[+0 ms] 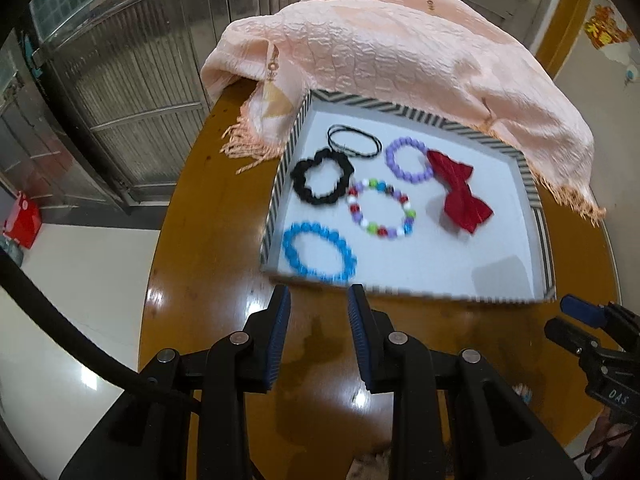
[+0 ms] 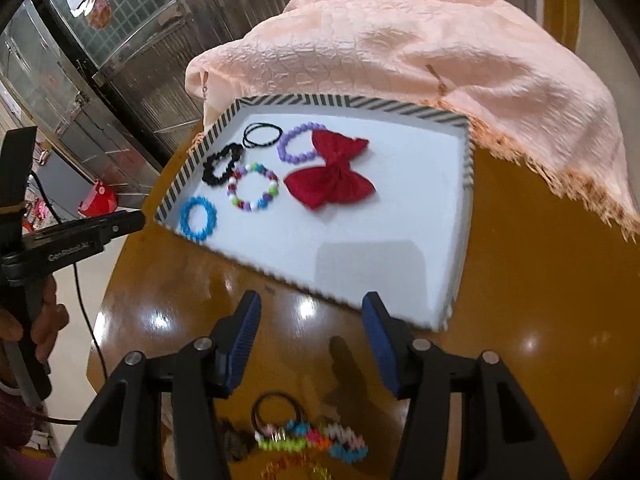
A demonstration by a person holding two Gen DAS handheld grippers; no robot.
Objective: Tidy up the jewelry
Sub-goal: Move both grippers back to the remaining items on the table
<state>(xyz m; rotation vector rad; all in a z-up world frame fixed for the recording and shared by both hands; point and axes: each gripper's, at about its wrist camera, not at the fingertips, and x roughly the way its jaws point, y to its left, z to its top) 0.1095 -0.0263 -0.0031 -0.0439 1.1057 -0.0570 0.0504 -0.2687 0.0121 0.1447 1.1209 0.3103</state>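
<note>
Striped tray (image 2: 466,160): 6 pieces laid apart. Loose heap (image 2: 308,440) on table (image 2: 520,280), below right gripper (image 2: 312,332). Left gripper (image 1: 318,316), right: jaws open, empty. Advice: lift 1 piece only, set on bare tray floor.

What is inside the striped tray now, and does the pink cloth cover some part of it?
Inside the striped tray: blue bracelet, multicolour bracelet, black scrunchie, thin black bands, purple bracelet, red bow. The pink cloth overlaps its far rim; anything beneath is hidden.

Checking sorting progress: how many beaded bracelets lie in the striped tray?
3: blue bracelet at the near left corner, multicolored bracelet mid-tray, purple bracelet farther back beside the red bow. None seem hidden.
</note>
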